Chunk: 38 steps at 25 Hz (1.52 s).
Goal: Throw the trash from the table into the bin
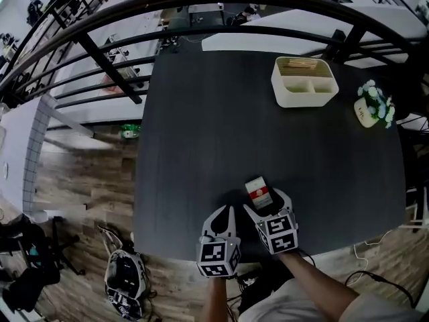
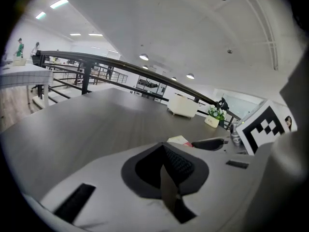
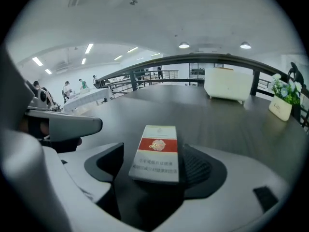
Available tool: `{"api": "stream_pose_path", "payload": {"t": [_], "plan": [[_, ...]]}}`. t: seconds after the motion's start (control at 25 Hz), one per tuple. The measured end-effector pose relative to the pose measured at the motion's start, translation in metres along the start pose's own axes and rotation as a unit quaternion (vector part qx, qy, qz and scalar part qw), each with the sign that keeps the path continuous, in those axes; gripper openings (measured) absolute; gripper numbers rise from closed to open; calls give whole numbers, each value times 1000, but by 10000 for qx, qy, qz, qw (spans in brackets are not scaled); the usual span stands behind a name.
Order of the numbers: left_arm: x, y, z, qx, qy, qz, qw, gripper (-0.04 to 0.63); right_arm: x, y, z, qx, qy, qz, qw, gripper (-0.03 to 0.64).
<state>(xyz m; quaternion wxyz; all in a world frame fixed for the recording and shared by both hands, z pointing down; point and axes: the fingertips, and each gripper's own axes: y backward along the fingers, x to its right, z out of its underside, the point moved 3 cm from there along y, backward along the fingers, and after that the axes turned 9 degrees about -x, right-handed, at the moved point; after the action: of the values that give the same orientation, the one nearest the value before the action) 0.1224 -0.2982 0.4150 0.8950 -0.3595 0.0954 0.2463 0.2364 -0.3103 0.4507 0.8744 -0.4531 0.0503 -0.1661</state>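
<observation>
A white and red cigarette pack [image 1: 258, 192] lies flat on the dark table [image 1: 201, 113] near its front edge. My right gripper [image 1: 265, 204] is open around it, one jaw on each side. The right gripper view shows the pack [image 3: 157, 151] lengthwise between the pads, with a dark gap on its left side. My left gripper [image 1: 226, 213] is just left of the right one, shut with nothing in it, its pads [image 2: 166, 170] pressed together. From the left gripper view the pack [image 2: 179, 140] shows a little ahead to the right. No bin is in view.
A white compartment tray [image 1: 303, 81] and a small pot of white flowers [image 1: 374, 104] stand at the table's far right. A black curved railing [image 1: 201, 5] runs behind the table. A backpack [image 1: 125, 280] lies on the wooden floor to the left.
</observation>
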Motion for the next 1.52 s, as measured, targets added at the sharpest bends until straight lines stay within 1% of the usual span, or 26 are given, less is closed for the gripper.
{"api": "stream_pose_path", "payload": {"t": [0.08, 0.12, 0.16, 0.2, 0.36, 0.52, 0.64, 0.76, 0.88, 0.96, 1.04, 1.12, 1.2, 1.28, 1.4, 1.52], "plan": [[0, -6, -2, -25, -72, 0, 10000, 25, -1, -8, -4, -153, 137, 96, 9997, 403], [-1, -7, -1, -32, -67, -6, 10000, 25, -3, -12, -6, -197, 211, 87, 9995, 387], [-2, -8, -1, -38, -49, -10, 10000, 25, -5, -15, -7, -202, 261, 33, 9994, 366], [-2, -8, -1, -38, -42, -13, 10000, 25, -8, -17, -9, -180, 297, -51, 9994, 318], [-3, -6, -1, 56, 33, -87, 9999, 25, -19, -18, -12, -88, 549, -341, 9979, 314], [-5, 13, 8, 173, 199, -274, 9993, 25, -37, -9, -12, 51, 890, -510, 9947, 314], [-12, 34, 22, 278, 280, -512, 9979, 25, -61, 0, -11, 215, 1097, -743, 9910, 313], [-21, 66, 44, 407, 462, -830, 9946, 25, -94, 8, -1, 294, 1381, -1032, 9846, 313], [-27, 107, 78, 516, 684, -1165, 9895, 25, -135, 22, 24, 302, 1718, -1364, 9752, 313], [-25, 133, 101, 549, 759, -1352, 9864, 25, -162, 35, 44, 318, 1951, -1569, 9676, 313], [-19, 161, 126, 550, 825, -1511, 9835, 25, -185, 52, 66, 296, 2092, -1721, 9622, 313], [-11, 192, 155, 567, 984, -1670, 9794, 25, -208, 70, 92, 240, 2166, -1868, 9579, 313], [-7, 223, 184, 652, 1220, -1890, 9722, 25, -234, 86, 118, 214, 2305, -2071, 9506, 313], [-4, 251, 211, 721, 1410, -2160, 9635, 25, -259, 99, 142, 193, 2498, -2289, 9407, 313], [2, 289, 254, 658, 1546, -2548, 9523, 25, -291, 117, 182, 132, 2715, -2573, 9273, 313], [-1, 320, 293, 574, 1716, -2846, 9414, 25, -310, 124, 211, 71, 2824, -2749, 9191, 313]]}}
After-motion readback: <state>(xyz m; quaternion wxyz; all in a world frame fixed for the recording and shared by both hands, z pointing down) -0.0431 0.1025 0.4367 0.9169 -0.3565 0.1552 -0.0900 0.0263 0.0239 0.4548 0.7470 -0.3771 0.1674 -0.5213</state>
